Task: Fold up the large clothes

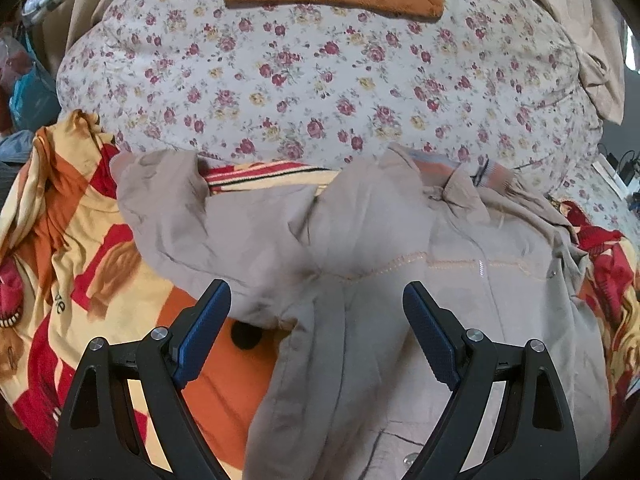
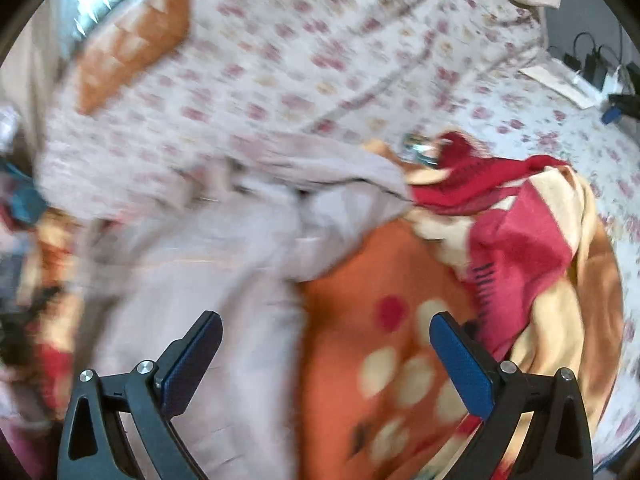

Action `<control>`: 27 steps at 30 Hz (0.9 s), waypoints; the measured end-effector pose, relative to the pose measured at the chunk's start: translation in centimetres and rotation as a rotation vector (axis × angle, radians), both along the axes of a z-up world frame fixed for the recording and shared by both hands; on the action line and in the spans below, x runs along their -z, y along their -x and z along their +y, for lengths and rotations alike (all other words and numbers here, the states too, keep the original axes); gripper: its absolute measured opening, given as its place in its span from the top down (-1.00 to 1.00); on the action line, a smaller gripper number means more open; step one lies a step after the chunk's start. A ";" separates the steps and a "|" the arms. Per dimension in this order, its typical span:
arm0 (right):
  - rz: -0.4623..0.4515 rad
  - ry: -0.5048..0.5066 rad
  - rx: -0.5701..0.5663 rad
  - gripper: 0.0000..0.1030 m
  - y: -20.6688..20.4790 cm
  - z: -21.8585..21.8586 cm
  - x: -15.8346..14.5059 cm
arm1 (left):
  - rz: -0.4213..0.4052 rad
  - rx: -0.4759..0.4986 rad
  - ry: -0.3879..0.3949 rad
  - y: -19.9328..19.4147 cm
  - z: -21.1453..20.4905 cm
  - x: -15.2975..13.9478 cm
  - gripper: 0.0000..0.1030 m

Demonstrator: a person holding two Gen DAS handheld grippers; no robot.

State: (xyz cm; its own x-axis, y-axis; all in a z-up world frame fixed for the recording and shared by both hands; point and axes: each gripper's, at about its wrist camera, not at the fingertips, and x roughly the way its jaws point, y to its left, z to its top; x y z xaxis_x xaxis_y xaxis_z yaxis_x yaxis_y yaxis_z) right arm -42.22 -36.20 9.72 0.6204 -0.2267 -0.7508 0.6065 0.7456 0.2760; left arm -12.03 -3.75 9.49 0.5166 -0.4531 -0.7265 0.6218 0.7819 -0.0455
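The big grey-brown jacket (image 1: 360,240) lay spread out but rumpled on top of a bright blanket with red, orange and yellow shapes. One sleeve was folded in across its front. A line of pale stitching ran across it, with a small zip in the middle. Its striped collar sat at the far end.

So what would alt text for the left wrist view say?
An open tool hovers over a crumpled beige jacket lying on an orange, red and yellow blanket, with a floral bedspread beyond.
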 end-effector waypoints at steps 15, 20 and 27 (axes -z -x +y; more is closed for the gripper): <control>-0.167 0.030 -0.323 -1.00 -5.6 12.1 -7.7 | 0.036 0.030 0.016 2.0 -1.4 -0.3 -0.71; -0.095 0.131 -0.232 -0.99 -11.8 10.7 -4.0 | 0.045 0.049 -0.001 2.0 -2.6 0.7 -0.71; -0.062 0.147 -0.182 -1.00 -12.5 8.5 0.9 | 0.111 0.070 0.005 1.4 -4.5 2.6 -0.71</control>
State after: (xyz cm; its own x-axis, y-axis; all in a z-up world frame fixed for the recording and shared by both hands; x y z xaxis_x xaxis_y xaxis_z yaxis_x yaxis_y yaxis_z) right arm -29.75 -27.74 8.79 0.7051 -0.2113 -0.6769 0.4437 0.8761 0.1888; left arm -13.45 -8.26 6.84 0.4000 -0.4889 -0.7752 0.6655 0.7365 -0.1211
